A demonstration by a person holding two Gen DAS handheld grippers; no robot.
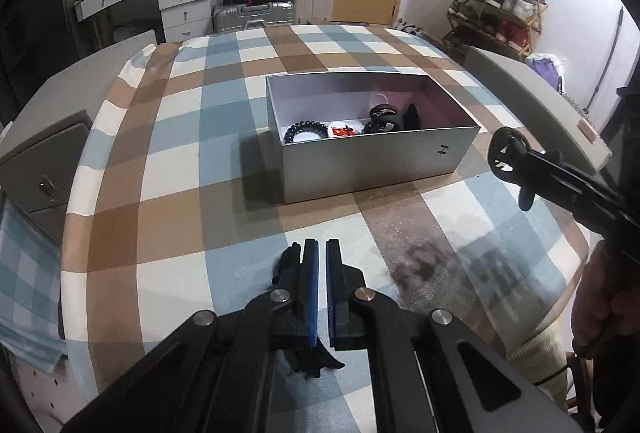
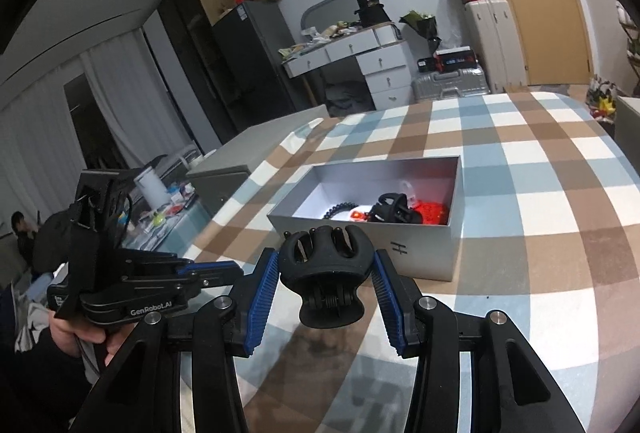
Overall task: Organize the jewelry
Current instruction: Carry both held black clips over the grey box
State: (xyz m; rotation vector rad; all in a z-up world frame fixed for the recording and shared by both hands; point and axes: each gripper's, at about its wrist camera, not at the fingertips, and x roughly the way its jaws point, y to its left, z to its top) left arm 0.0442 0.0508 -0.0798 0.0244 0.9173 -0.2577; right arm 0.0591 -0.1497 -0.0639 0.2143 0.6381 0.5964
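A silver open box (image 1: 372, 157) stands on the checked tablecloth; it also shows in the right wrist view (image 2: 360, 253). Inside lie a black spiral hair tie (image 1: 302, 129), a round flag badge (image 1: 342, 131), a black hair claw (image 1: 386, 115) and a white ring (image 1: 378, 99). My right gripper (image 2: 326, 273) is shut on a black hair claw clip (image 2: 326, 269), held in the air just in front of the box; the clip also shows in the left wrist view (image 1: 508, 153). My left gripper (image 1: 321, 253) is shut on a black hair clip (image 1: 288, 263) low over the cloth, in front of the box.
The checked tablecloth (image 1: 180, 173) covers the table, with a dark stain (image 1: 420, 265) front right. Grey cabinets (image 1: 36, 153) flank the table's left. A white dresser (image 1: 176, 1), suitcases (image 1: 256, 15) and a shoe rack (image 1: 496, 9) stand behind.
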